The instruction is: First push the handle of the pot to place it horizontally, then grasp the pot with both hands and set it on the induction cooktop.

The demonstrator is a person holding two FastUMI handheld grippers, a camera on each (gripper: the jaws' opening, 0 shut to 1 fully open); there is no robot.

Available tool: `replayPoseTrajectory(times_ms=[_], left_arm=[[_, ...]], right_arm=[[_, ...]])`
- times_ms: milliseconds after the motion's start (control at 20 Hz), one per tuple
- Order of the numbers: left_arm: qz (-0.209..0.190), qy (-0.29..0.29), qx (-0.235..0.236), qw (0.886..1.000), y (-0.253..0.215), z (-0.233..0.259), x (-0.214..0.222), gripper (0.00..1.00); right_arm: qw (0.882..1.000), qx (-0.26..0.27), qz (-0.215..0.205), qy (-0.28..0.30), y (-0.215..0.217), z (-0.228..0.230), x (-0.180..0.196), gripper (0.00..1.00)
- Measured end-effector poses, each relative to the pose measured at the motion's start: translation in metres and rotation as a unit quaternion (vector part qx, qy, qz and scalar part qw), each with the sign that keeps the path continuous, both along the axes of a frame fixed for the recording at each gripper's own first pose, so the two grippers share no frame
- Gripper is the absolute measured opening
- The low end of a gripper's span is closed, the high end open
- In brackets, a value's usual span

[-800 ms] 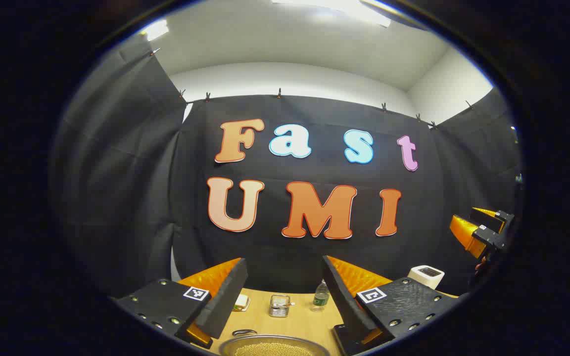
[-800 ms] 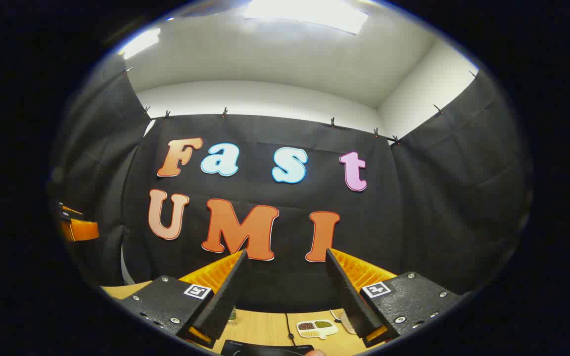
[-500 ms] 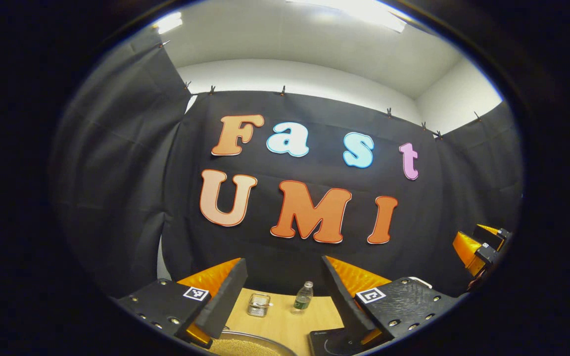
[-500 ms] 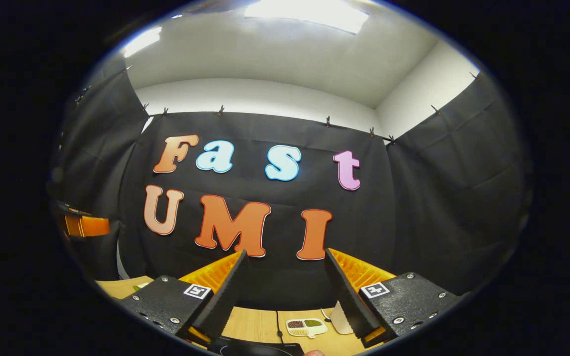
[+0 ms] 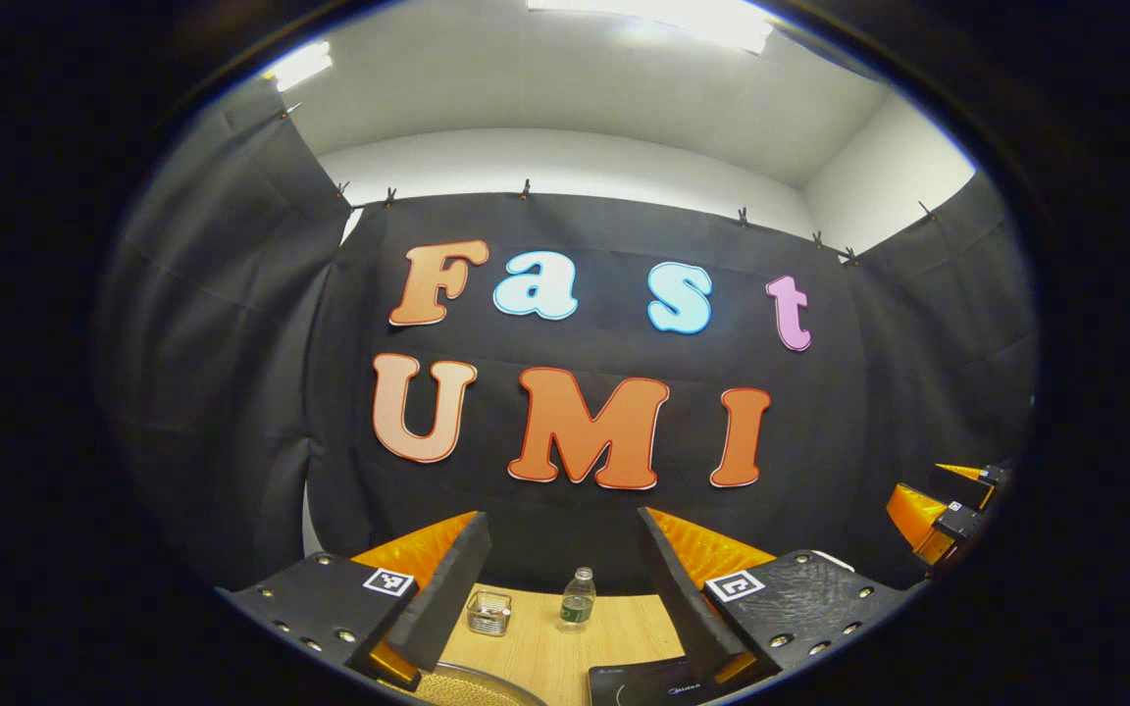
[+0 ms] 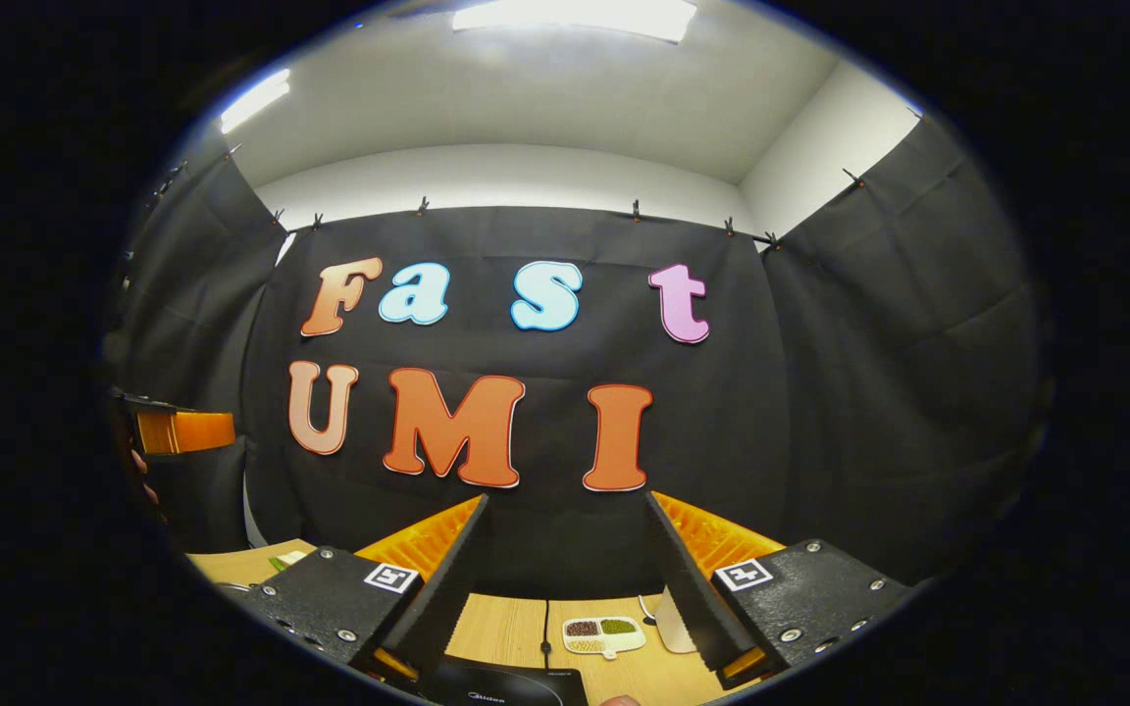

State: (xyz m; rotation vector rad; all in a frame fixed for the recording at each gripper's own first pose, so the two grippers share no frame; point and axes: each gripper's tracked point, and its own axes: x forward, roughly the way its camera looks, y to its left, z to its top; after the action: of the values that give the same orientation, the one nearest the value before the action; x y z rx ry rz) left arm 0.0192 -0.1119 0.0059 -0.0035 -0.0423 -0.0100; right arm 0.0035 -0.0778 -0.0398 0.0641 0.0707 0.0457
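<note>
Booth: black cloth wall (image 5: 231,392) all round, white ceiling with bright lights above, both cameras tilted up so mostly wall.
Tabletop: light wood tabletop (image 5: 545,647), just a strip of it at the bottom of both views.
Induction cooktop: black induction cooktop (image 5: 648,681) at the bottom edge of the left gripper view, partly behind that gripper's finger; in the right gripper view its back edge (image 6: 506,683) sits low between the fingers, cut off by the frame.
Pot: pot (image 5: 472,686) is only a curved metal rim with pale grainy stuff inside, bottom edge of the left gripper view, left of the cooktop. Handle hidden, can't tell which way it points.
Left hand-held gripper: left hand-held gripper (image 5: 560,598) up in the air, fingers wide apart, nothing between them. Also seen far left in the right gripper view (image 6: 178,431), with a bit of someone's fingers below it.
Right hand-held gripper: right hand-held gripper (image 6: 565,588) same deal, fingers spread, holding nothing. Shows at the far right of the left gripper view (image 5: 943,505).
Other stuff: small water bottle (image 5: 577,598) and a little clear box (image 5: 488,613) near the back of the tabletop; a divided dish of beans (image 6: 604,635) and a white thing (image 6: 673,623) half hidden behind the right finger, can't tell what it is.
Cable: thin dark cord (image 6: 546,642) running back from the cooktop.
</note>
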Motion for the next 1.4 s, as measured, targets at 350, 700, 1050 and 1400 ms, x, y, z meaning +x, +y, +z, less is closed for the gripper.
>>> replayPoseTrajectory(times_ms=[350,700,1050,1400], left_arm=[[-0.026,0.019,0.005,0.999,-0.012,-0.014,0.005,0.89],[-0.063,0.133,0.065,0.987,-0.011,-0.082,0.003,0.73],[-0.096,0.293,0.083,0.948,-0.001,-0.178,-0.023,0.14],[-0.055,0.466,0.120,0.875,0.067,-0.267,-0.089,0.04]], right_arm=[[0.999,-0.004,0.014,0.035,0.016,-0.021,-0.007,0.94],[0.997,-0.006,0.025,0.070,0.029,-0.042,-0.025,0.95],[0.995,0.005,0.030,0.095,0.030,-0.061,-0.032,0.95],[0.992,0.014,0.042,0.118,0.039,-0.083,-0.032,0.95]])
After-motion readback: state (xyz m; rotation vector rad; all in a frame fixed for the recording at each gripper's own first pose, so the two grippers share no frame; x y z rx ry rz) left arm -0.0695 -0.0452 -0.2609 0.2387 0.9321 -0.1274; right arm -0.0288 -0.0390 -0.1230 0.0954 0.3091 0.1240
